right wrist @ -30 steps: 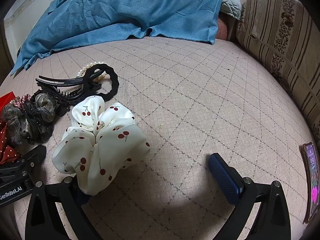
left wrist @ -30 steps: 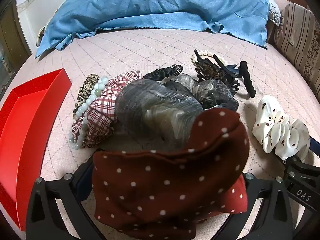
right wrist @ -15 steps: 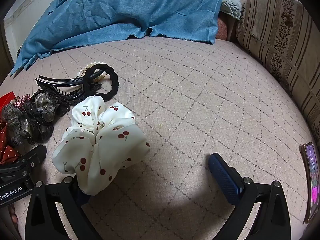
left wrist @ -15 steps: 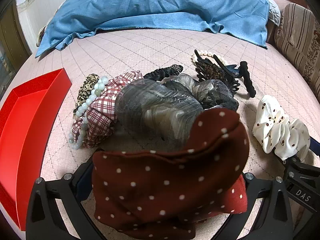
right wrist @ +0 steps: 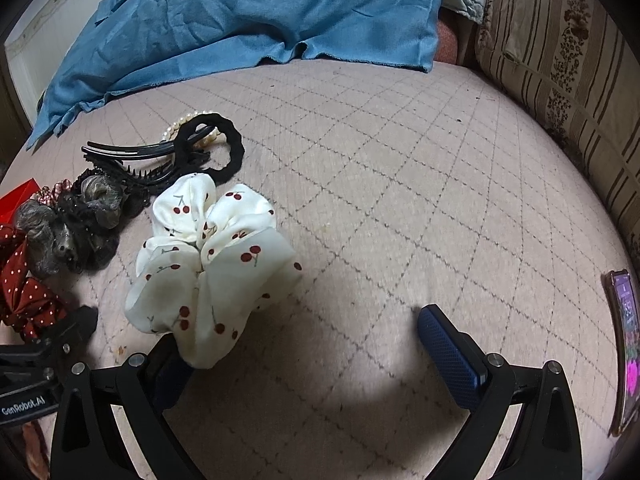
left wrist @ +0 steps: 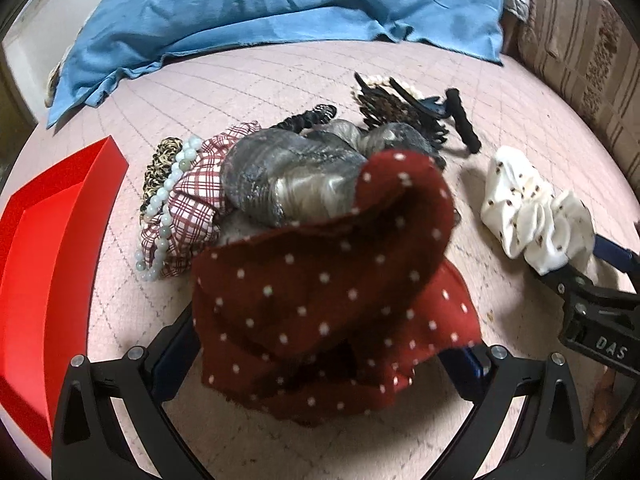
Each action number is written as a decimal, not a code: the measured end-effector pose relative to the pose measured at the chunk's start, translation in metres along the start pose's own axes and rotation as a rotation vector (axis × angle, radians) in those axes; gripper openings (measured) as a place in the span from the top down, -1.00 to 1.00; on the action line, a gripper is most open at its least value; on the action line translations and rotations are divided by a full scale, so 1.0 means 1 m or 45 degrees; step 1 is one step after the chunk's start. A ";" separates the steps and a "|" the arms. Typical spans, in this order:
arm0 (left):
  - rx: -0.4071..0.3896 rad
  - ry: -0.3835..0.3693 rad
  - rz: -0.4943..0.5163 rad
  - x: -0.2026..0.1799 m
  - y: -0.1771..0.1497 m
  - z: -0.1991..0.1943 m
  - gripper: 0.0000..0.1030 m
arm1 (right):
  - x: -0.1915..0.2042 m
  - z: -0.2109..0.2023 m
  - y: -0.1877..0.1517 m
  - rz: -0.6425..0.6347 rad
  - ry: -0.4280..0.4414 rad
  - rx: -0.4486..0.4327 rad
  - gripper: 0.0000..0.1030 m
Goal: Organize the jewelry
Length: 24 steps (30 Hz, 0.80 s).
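Red dotted scrunchie (left wrist: 332,280) hides left tongs' (left wrist: 320,356) fingertips.

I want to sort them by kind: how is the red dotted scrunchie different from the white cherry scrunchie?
The red dotted scrunchie is dark red with white dots; the white cherry scrunchie is cream with red cherries. The red one fills the left gripper jaws; the white one touches only one finger of the open right gripper. Both are gathered fabric.

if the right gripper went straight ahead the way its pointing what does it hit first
Between the right gripper fingers lies only bare quilted bedding. The cherry-print scrunchie sits over its left finger, so that side would likely push it first; farther ahead lies the blue blanket, though depth is unclear.
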<state>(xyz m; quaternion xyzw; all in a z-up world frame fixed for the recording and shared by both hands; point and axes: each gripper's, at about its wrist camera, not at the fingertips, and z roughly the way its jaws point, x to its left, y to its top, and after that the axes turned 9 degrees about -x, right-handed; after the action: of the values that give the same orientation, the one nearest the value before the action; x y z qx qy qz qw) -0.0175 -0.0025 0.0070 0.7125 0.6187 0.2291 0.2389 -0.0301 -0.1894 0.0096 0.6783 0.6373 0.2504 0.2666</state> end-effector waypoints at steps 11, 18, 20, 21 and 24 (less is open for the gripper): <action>-0.191 0.049 -0.080 0.012 -0.013 -0.073 -1.00 | 0.008 -0.024 -0.005 -0.027 -0.020 -0.039 -1.00; -0.295 0.100 -0.089 0.021 -0.016 -0.113 -1.00 | 0.008 -0.051 0.000 -0.005 -0.028 -0.151 -1.00; -0.322 0.122 -0.085 0.024 -0.019 -0.122 -1.00 | 0.010 -0.057 0.001 -0.015 -0.042 -0.179 -1.00; -0.335 0.133 -0.082 0.024 -0.020 -0.127 -1.00 | 0.011 -0.060 0.002 -0.021 -0.046 -0.191 -1.00; -0.366 0.159 -0.075 0.026 -0.022 -0.138 -1.00 | 0.015 -0.071 0.003 -0.039 -0.050 -0.244 -1.00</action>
<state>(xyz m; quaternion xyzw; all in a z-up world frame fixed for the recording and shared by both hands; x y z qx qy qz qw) -0.1168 0.0338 0.1013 0.6368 0.6139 0.3519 0.3063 -0.0747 -0.1712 0.0636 0.6448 0.6153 0.2928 0.3464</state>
